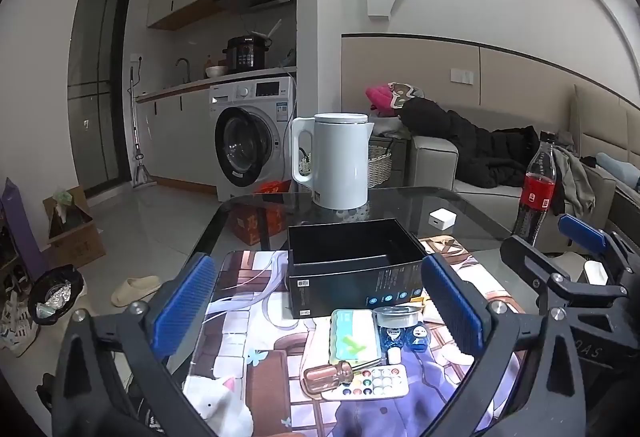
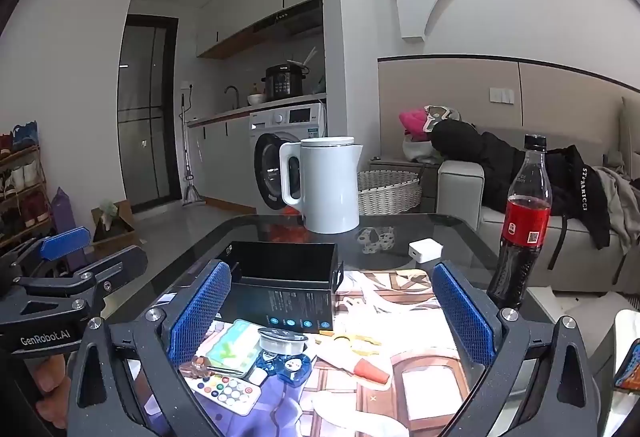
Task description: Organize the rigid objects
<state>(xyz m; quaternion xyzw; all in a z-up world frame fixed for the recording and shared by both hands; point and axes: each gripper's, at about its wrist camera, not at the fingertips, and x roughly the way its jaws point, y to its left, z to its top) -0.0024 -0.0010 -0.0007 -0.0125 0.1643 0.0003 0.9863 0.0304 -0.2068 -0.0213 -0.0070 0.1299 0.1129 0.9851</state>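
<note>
Left wrist view: my left claw [image 1: 318,307] is spread wide, gripping nothing, above a printed mat [image 1: 256,353] on the dark glass table [image 1: 404,201]. Between its ribbed blue pads sits an open black cardboard box [image 1: 352,269], empty; nearer me lie a flat green packet [image 1: 354,335], a clear-handled screwdriver [image 1: 330,377] and a white remote [image 1: 372,383] with coloured buttons. Behind stands a smooth white kettle [image 1: 334,161].

Right wrist view: my right claw [image 2: 332,313] gapes equally, empty. The box [image 2: 280,285] is left of centre, a cola bottle [image 2: 522,225] upright at right, a white cube charger [image 2: 425,249] between them.
</note>
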